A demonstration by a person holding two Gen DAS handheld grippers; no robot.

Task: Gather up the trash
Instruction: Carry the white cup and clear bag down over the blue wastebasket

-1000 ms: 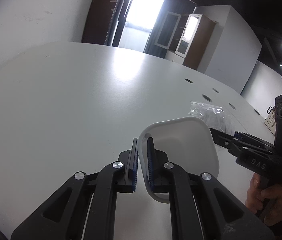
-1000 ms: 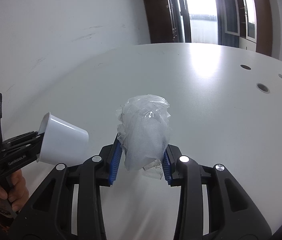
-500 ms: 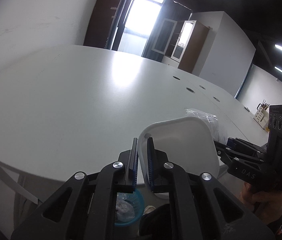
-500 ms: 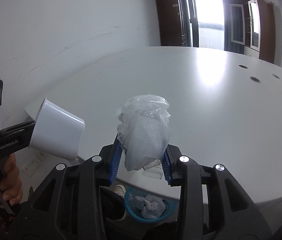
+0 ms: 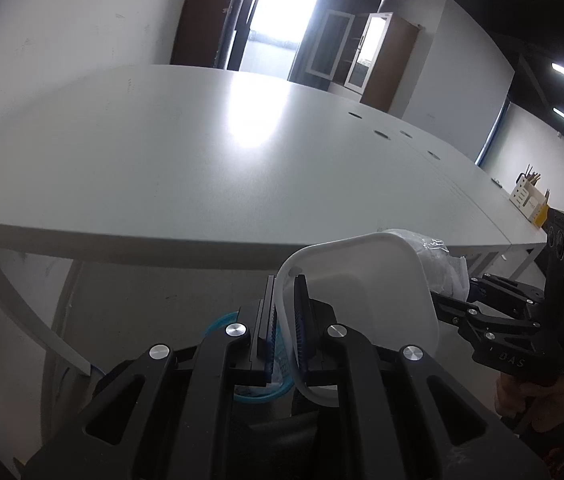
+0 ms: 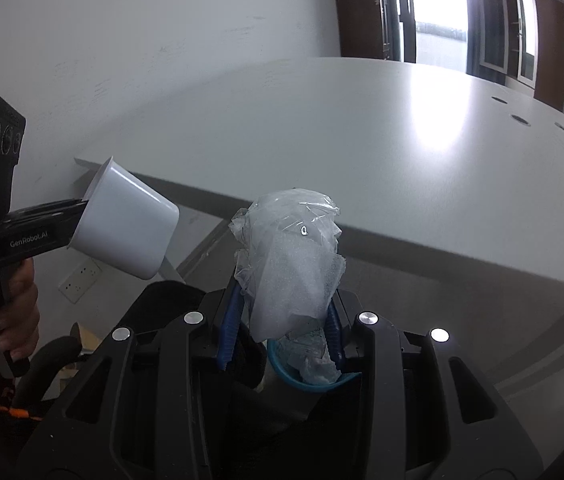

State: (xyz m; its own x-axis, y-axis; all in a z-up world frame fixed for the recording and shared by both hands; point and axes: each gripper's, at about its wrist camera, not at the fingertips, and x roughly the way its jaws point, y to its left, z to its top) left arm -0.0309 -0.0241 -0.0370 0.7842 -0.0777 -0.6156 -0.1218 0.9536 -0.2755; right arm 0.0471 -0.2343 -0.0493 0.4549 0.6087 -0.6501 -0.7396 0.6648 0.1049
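My left gripper [image 5: 285, 326] is shut on the rim of a white plastic cup [image 5: 365, 304]; the cup also shows in the right wrist view [image 6: 126, 228], tilted on its side in the air. My right gripper [image 6: 280, 330] is shut on a crumpled clear plastic bag with white foam inside [image 6: 293, 264]; the bag shows in the left wrist view [image 5: 437, 268] behind the cup. Both are held off the table's front edge, above a blue trash bin [image 6: 309, 376] on the floor that holds crumpled trash. In the left wrist view the bin [image 5: 250, 394] shows partly behind my fingers.
A large white table [image 5: 202, 168] with round cable holes stretches ahead; its front edge and slanted legs [image 5: 14, 292] are close. A white wall with a socket [image 6: 80, 280] is on the left. A black chair part [image 6: 54, 364] sits below left. A wooden organiser [image 5: 527, 196] stands far right.
Both grippers have pulled back and down past the table's front edge, still holding the cup and the bag. The blue bin has come into clearer view under them.
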